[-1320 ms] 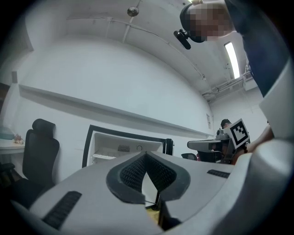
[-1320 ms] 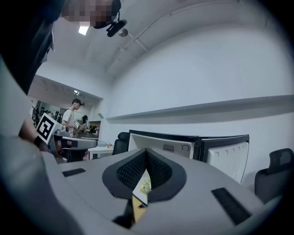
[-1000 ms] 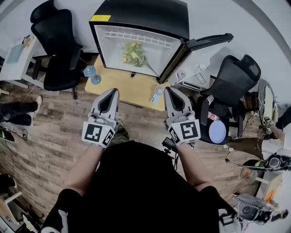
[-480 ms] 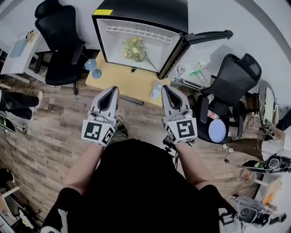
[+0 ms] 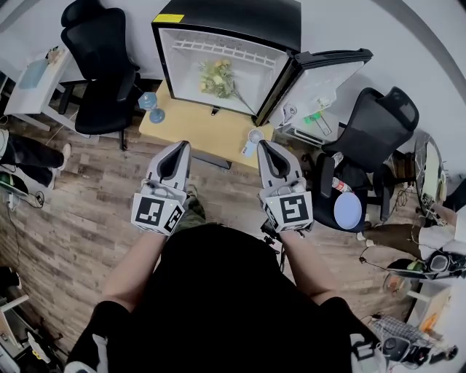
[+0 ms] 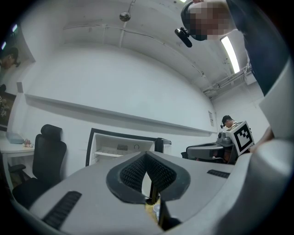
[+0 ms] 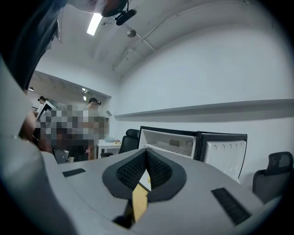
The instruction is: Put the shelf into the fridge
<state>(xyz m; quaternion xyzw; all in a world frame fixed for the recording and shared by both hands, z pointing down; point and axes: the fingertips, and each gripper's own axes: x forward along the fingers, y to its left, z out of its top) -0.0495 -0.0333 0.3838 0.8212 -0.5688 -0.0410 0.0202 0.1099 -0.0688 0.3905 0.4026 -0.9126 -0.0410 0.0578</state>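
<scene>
A small black fridge [image 5: 240, 18] stands on a low wooden table [image 5: 189, 131] ahead of me, its door [image 5: 320, 73] swung open to the right. Inside, a white wire shelf [image 5: 218, 49] sits near the top, with a bunch of yellow-green flowers [image 5: 215, 79] below it. The fridge and its shelf [image 6: 108, 153] also show in the left gripper view, and the shelf [image 7: 165, 148] in the right gripper view. My left gripper [image 5: 178, 146] and right gripper [image 5: 265, 143] are held side by side short of the table, both shut with nothing in them. Their pads meet in both gripper views.
Black office chairs stand at the left [image 5: 102, 65] and right [image 5: 371, 138] of the fridge. A small white fan [image 5: 251, 142] and blue bottles [image 5: 151, 109] rest on the table's edges. A person's legs [image 5: 29, 153] show at the far left. Wooden floor lies between me and the table.
The head view has shifted slightly, so the fridge sits a little more to the right in the picture. Both grippers stay shut and almost in the same place.
</scene>
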